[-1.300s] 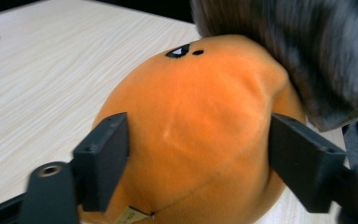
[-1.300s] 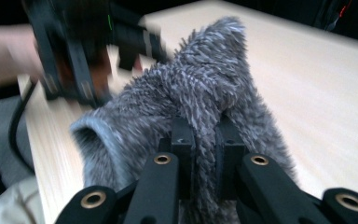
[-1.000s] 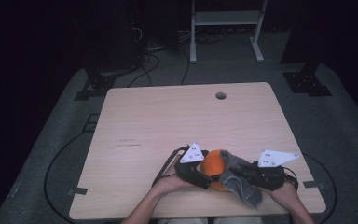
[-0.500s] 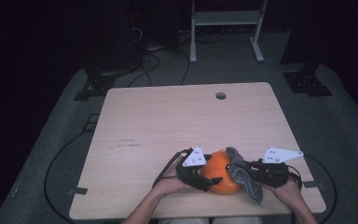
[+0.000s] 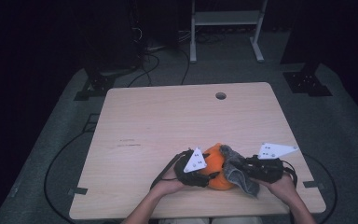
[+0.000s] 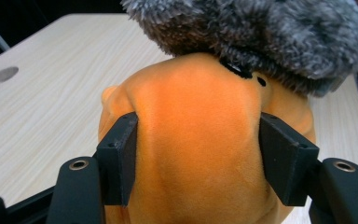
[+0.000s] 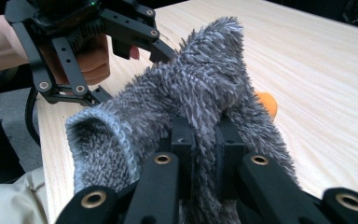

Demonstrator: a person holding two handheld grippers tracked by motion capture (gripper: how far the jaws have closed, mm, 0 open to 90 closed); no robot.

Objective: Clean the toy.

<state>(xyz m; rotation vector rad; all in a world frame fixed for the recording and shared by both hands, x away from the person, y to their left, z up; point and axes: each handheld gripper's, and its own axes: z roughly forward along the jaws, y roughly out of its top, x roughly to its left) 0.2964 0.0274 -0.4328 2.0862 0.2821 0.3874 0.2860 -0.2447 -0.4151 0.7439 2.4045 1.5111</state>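
1 orange plush toy (image 5: 214, 169), upright.

— What differs from a second ago?

— The left gripper (image 5: 204, 173) has just been closing its jaws, and their black pads now press both flanks of the round orange plush toy (image 6: 200, 140).

— And the toy?

— It sits a little nearer the table's front edge than before, with the fuzzy grey knitted sock (image 5: 237, 171) draped further over its right side.
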